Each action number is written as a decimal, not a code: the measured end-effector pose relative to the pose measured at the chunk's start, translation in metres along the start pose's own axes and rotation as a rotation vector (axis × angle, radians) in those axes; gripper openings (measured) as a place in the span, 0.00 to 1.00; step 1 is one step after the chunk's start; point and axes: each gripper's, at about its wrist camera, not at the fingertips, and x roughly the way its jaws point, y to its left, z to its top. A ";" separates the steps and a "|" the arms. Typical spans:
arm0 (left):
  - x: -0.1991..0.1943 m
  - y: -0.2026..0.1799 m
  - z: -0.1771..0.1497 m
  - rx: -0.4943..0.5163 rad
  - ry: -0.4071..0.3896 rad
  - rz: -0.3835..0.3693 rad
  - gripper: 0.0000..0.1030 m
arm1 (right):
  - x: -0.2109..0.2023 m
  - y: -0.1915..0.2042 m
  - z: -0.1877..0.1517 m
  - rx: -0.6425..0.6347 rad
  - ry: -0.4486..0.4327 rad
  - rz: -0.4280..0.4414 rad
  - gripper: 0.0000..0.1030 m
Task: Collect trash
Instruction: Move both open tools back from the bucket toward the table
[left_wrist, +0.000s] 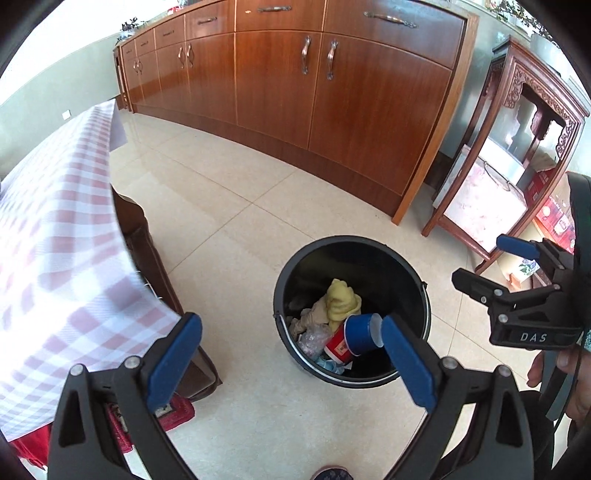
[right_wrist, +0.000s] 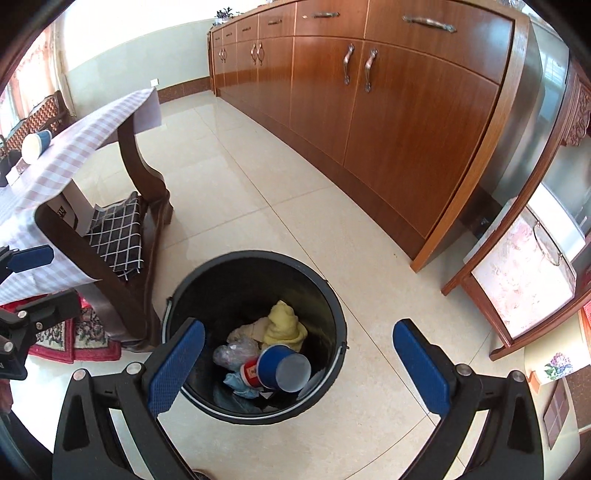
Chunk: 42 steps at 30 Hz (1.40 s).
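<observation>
Nearest the cameras, the left gripper (left_wrist: 291, 332) and the right gripper (right_wrist: 299, 339) are both held spread wide with nothing between the blue pads, which is judged to suit hands that have let go above the black bin (right_wrist: 334, 306) on the tiled floor. Inside the bin a blue paper cup (right_wrist: 282, 367) is seen lying on its side over a red cup (right_wrist: 250, 371), crumpled plastic and a yellow cloth (right_wrist: 284, 325), its long axis tilted and its pale base turned towards the near rim. Farther off, another blue cup (right_wrist: 36, 144) is left tipped over on the checked tablecloth (right_wrist: 92, 125), probably the next piece to be fetched.
</observation>
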 end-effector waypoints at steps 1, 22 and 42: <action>-0.005 0.002 0.000 0.000 -0.007 0.005 0.95 | -0.004 0.003 0.001 -0.003 -0.008 0.001 1.00; -0.093 0.082 -0.006 -0.132 -0.164 0.145 0.96 | -0.068 0.099 0.058 -0.088 -0.242 0.059 1.00; -0.169 0.266 -0.051 -0.433 -0.263 0.429 0.95 | -0.073 0.289 0.137 -0.322 -0.273 0.302 1.00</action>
